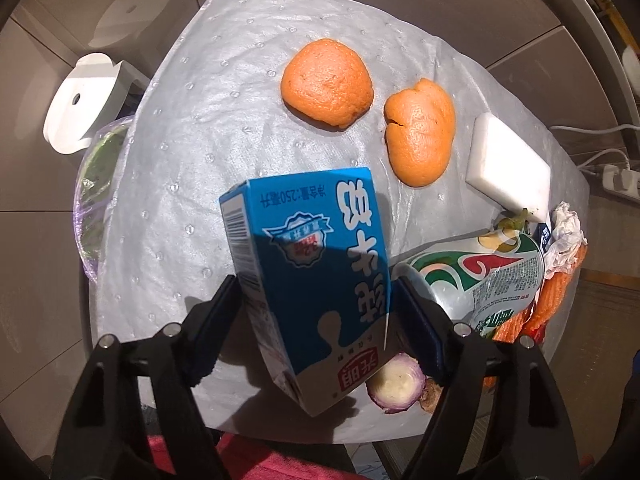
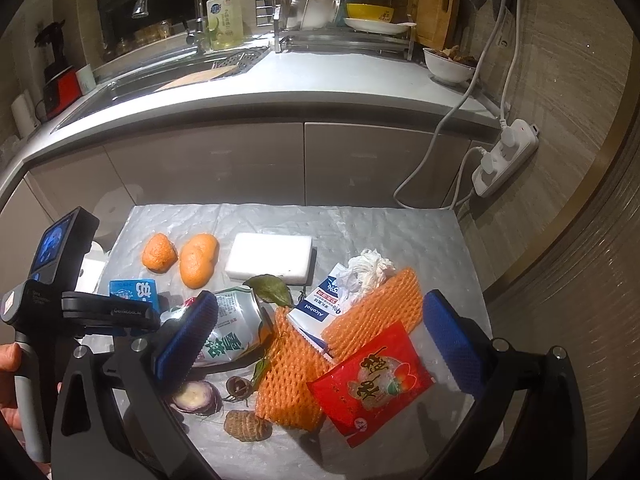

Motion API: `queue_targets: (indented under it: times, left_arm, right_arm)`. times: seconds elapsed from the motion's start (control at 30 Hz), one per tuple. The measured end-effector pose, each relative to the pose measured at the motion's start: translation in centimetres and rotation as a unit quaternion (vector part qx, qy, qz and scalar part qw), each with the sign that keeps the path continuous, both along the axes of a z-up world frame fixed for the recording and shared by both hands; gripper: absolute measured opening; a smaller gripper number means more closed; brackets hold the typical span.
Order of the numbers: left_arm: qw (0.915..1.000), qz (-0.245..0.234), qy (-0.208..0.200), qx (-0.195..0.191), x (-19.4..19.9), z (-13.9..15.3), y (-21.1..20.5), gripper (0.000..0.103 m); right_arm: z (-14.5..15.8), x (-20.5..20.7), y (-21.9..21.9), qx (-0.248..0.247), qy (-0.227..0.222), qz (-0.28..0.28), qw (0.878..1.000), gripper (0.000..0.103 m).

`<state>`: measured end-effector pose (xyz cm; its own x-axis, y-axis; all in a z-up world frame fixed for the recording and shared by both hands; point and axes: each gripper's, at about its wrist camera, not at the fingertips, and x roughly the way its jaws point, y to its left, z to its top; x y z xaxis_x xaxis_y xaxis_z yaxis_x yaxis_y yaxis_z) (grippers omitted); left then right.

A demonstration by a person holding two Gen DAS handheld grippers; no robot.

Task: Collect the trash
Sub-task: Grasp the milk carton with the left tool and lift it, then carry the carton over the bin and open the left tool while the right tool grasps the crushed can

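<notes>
- Two grippers are working over the silver-covered table (image 2: 400, 236); my left gripper (image 1: 316, 312) is clamping the blue milk carton (image 1: 312, 276) between its pads, the carton tilting with its printed face upside down to the left wrist camera.
- In the left wrist view, the carton is sitting at the centre, with a cut purple onion end (image 1: 396, 384) lying just beside its lower corner at 5 o'clock.
- A crushed drink can (image 1: 480, 276) is lying at 3 o'clock of the carton, near my left gripper's right finger.
- Two pieces of orange peel (image 1: 328, 82) are resting at 12 to 1 o'clock of the carton, well apart from it, and a white sponge block (image 1: 508, 164) is lying at 2 o'clock.
- My right gripper (image 2: 320, 340) is hovering with its blue pads spread wide, gripping nothing.
- In the right wrist view, orange foam fruit netting (image 2: 288, 384), a red snack wrapper (image 2: 372, 380) and an alcohol wipe packet (image 2: 320, 300) are lying between those pads.
- A crumpled white tissue (image 2: 370, 268) is sitting at 12 o'clock of the netting, touching the wipe packet.
- A green leaf (image 2: 272, 288) is resting on the can's upper end, and a brown husk piece (image 2: 246, 424) is lying at 6 o'clock, near the netting.
</notes>
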<state>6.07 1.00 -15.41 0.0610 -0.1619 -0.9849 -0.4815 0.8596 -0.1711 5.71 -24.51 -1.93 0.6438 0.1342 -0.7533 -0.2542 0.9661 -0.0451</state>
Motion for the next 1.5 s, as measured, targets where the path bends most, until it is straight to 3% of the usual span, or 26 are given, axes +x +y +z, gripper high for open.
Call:
queue_targets:
  times: [0.23, 0.4, 0.47, 0.57, 0.83, 0.93, 1.0, 1.17, 1.3, 1.5]
  left_arm:
    - [0.9993, -0.012, -0.027, -0.024, -0.1, 1.1, 1.6, 0.060]
    - [0.9995, -0.014, -0.027, -0.013, -0.4, 1.1, 2.1, 0.065]
    - [0.9996, -0.012, -0.024, -0.007, -0.6, 0.9, 2.1, 0.075]
    - [0.9999, -0.004, -0.012, -0.010, -0.6, 0.1, 2.6, 0.083]
    - [0.9996, 0.012, 0.024, -0.007, -0.4, -2.6, 2.6, 0.083]
    - [0.9998, -0.001, 0.022, 0.000, -0.6, -2.9, 2.3, 0.073]
    - [0.9997, -0.016, 0.013, 0.009, -0.5, -2.6, 2.0, 0.067]
    - [0.9992, -0.040, -0.005, 0.000, -1.0, -1.7, 2.0, 0.066]
    - [0.9964, -0.067, -0.046, 0.026, -2.3, 1.1, 3.2, 0.066]
    - [0.9889, -0.103, -0.089, 0.059, -5.4, 3.9, 7.4, 0.067]
  right_arm:
    - [-0.2, -0.4, 0.6, 0.004, 0.006, 0.003, 1.000, 0.101]
    - [0.0, -0.6, 1.0, 0.002, 0.001, 0.009, 1.000, 0.101]
    - [0.1, -0.5, 1.0, 0.004, 0.000, 0.010, 1.000, 0.101]
    - [0.1, -0.4, 0.8, 0.006, -0.001, 0.009, 1.000, 0.101]
    - [-0.4, -0.5, 0.1, 0.004, 0.007, 0.004, 1.000, 0.101]
    - [-0.5, -0.4, -0.2, 0.005, 0.010, 0.002, 1.000, 0.101]
    - [-0.6, -0.3, -0.1, 0.005, 0.013, 0.002, 1.000, 0.101]
    - [-0.7, -0.2, 0.6, 0.013, 0.020, 0.005, 1.000, 0.101]
    - [-1.5, -0.2, 2.3, 0.037, 0.050, 0.002, 0.998, 0.101]
    - [-3.3, -1.0, 5.9, 0.064, 0.084, -0.060, 0.993, 0.101]
